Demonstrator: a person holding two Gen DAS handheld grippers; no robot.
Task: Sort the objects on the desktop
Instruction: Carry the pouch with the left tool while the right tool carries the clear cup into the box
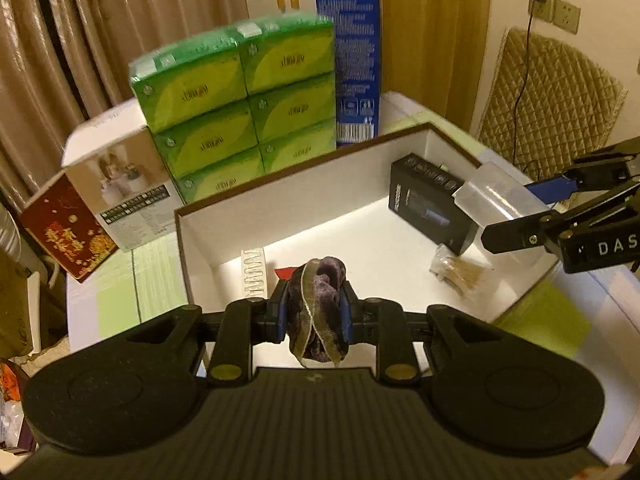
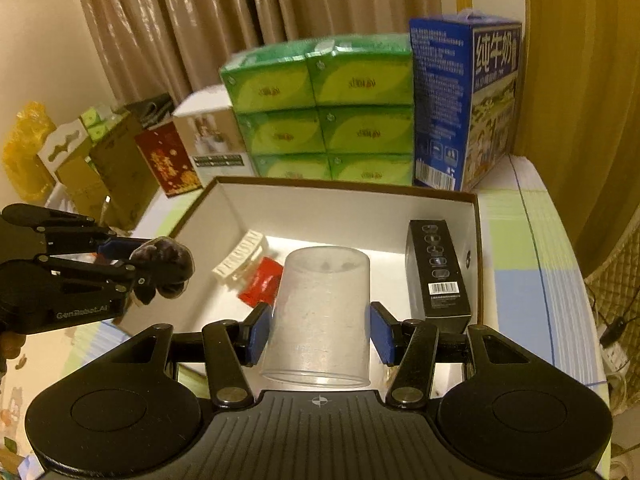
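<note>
My left gripper [image 1: 314, 312] is shut on a purple velvet scrunchie [image 1: 318, 304] and holds it over the near edge of the open white box [image 1: 280, 204]. In the right wrist view that same left gripper [image 2: 138, 266] comes in from the left with the scrunchie [image 2: 164, 264] above the box's left wall. My right gripper [image 2: 320, 334] is shut on a clear plastic cup [image 2: 320, 312], held upside down over the white box [image 2: 344, 204]. The left wrist view shows the cup [image 1: 496, 200] at the box's right corner. Inside lie a black carton [image 2: 438, 272], a white hair clip [image 2: 240, 258] and a red packet [image 2: 262, 282].
Behind the box stand stacked green tissue packs [image 2: 324, 120], a blue milk carton [image 2: 464, 100], a white product box [image 1: 128, 188] and a red packet [image 1: 66, 232]. A small clear bag of toothpicks [image 1: 464, 272] lies in the box. Curtains hang behind.
</note>
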